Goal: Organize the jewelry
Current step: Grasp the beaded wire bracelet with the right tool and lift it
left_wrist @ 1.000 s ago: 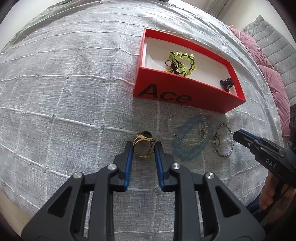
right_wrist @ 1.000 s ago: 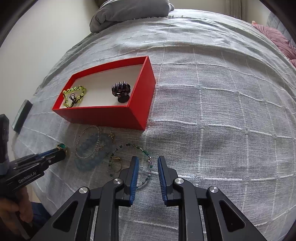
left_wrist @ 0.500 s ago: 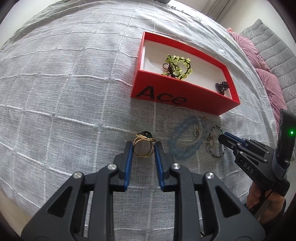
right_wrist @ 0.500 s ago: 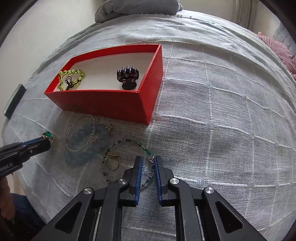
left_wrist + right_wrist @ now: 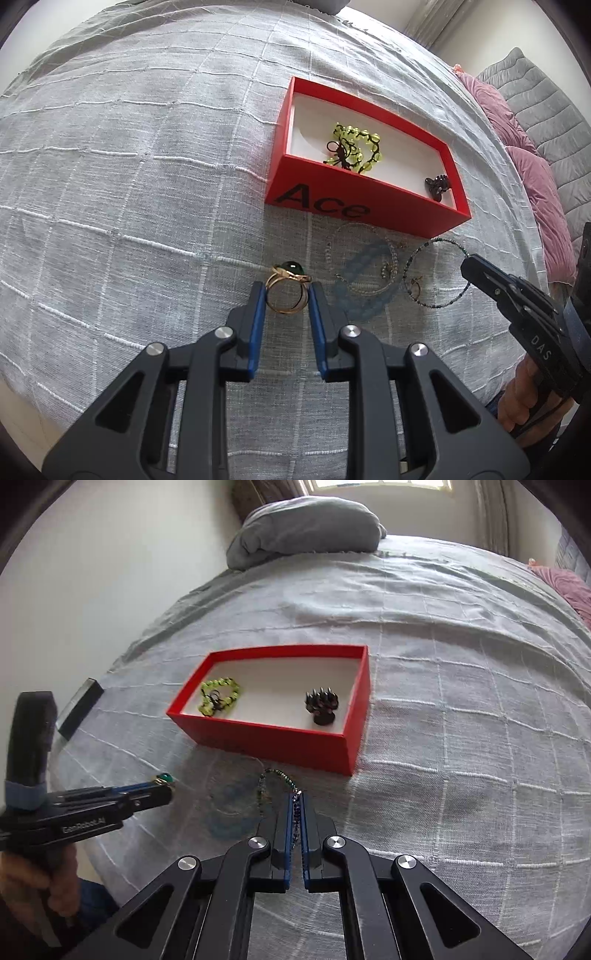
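My left gripper [image 5: 287, 291] is shut on a gold ring with a green stone [image 5: 287, 283], held just above the grey bedspread. My right gripper [image 5: 295, 798] is shut on a dark beaded bracelet [image 5: 271, 781] and lifts it; the bracelet also shows in the left wrist view [image 5: 436, 273], hanging from the right gripper [image 5: 466, 266]. A red box [image 5: 365, 214] holds a yellow-green bead bracelet [image 5: 354, 147] and a dark hair claw [image 5: 436, 185]. A pale blue bead bracelet [image 5: 364, 284] and a thin clear one [image 5: 354, 258] lie in front of the box.
A grey pillow [image 5: 306, 531] lies at the head of the bed. A dark flat object [image 5: 80, 708] sits at the bed's left edge. Pink and grey cushions [image 5: 532, 162] lie to the right. The bed's near edge is close below both grippers.
My right gripper closed on the dark beaded bracelet and raised it off the bedspread. My left gripper kept its hold on the ring and lifted slightly.
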